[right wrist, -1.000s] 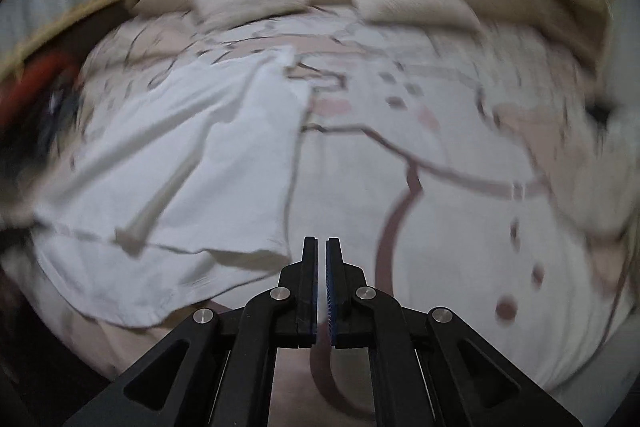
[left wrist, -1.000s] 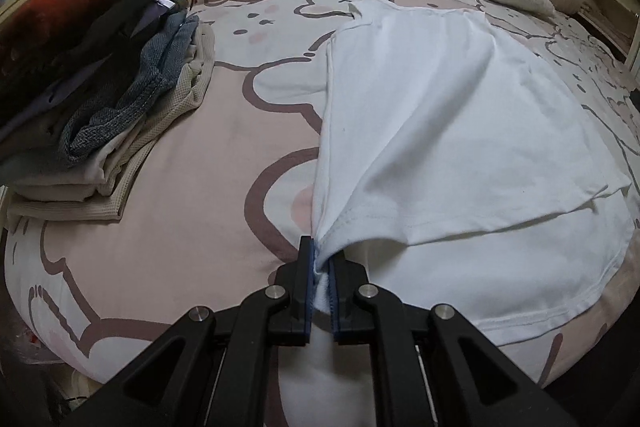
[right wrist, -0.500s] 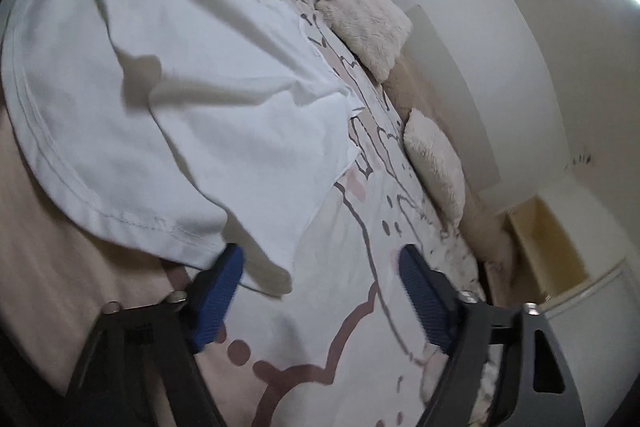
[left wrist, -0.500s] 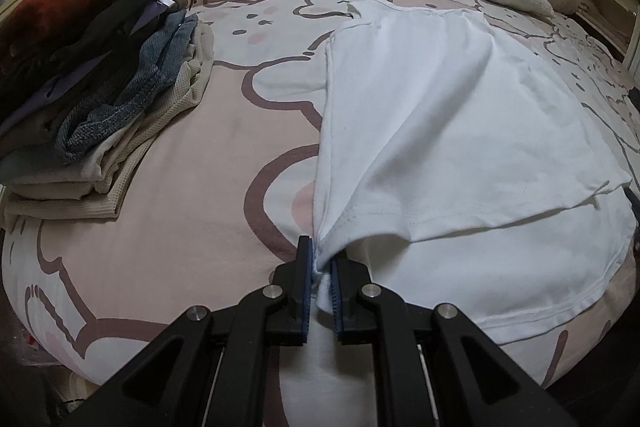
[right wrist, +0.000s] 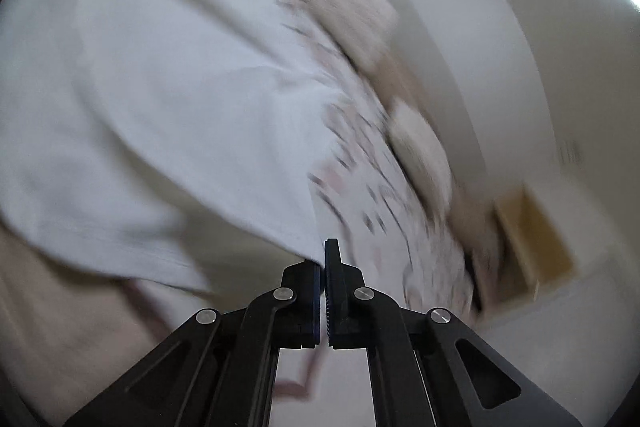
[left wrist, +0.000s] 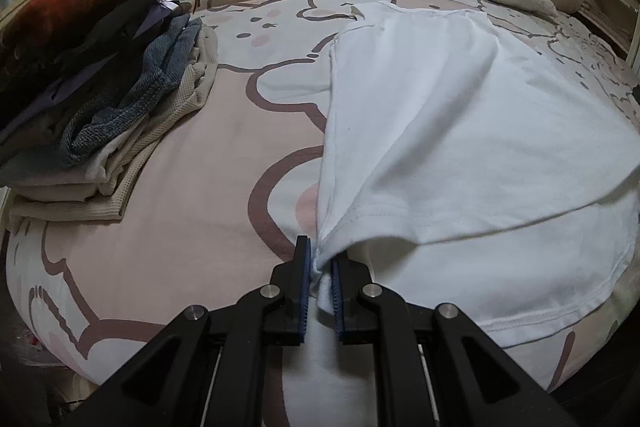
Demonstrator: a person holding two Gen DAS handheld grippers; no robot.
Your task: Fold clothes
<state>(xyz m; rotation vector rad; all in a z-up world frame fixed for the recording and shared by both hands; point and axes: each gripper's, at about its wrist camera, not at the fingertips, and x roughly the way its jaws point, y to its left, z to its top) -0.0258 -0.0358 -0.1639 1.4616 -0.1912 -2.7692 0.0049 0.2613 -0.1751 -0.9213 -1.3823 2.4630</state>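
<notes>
Right, your left gripper (left wrist: 320, 263) is clamped on the near corner of the white T-shirt (left wrist: 460, 115), which lies on the cartoon-print bedspread (left wrist: 192, 227) with one layer folded over, smooth apart from a crease running toward 12 o'clock. Your right gripper (right wrist: 323, 259) is pinched together on a shirt corner at its tips; that view is motion-blurred. Stacked clothes (left wrist: 108, 99) sit at 10 o'clock.

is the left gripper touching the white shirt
Touching: the left wrist view shows the left gripper shut on a corner of the white shirt.
</notes>
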